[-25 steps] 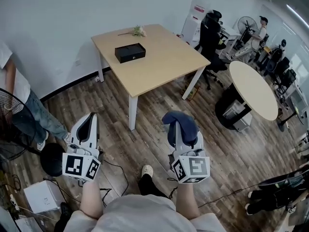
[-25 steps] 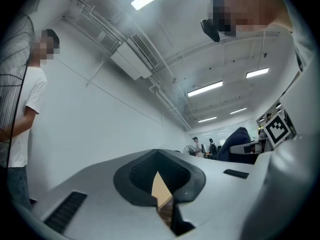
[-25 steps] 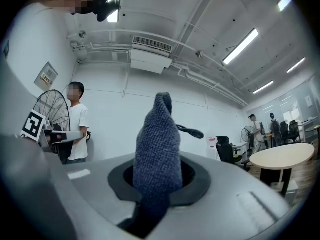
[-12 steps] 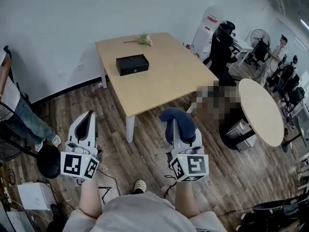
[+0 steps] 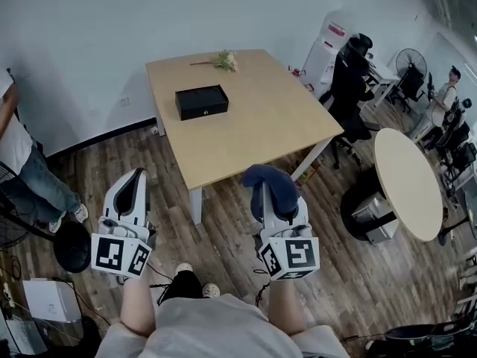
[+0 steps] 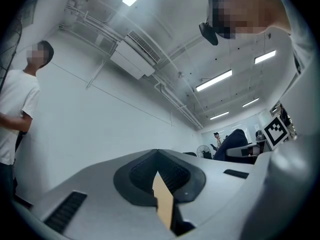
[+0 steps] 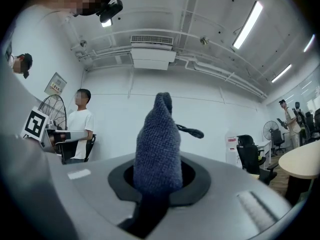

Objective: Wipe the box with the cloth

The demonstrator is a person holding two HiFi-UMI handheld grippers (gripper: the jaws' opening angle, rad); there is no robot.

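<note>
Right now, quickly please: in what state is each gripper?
Left gripper: closed, holding nothing.
Right gripper: closed on the dark blue woven cloth.

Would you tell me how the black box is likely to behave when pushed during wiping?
The box looks low and flat, so it probably won't tip. It lies loose on the smooth table, so it may slide when wiped. The cloth droops over the right gripper, so it likely pushes softly.
</note>
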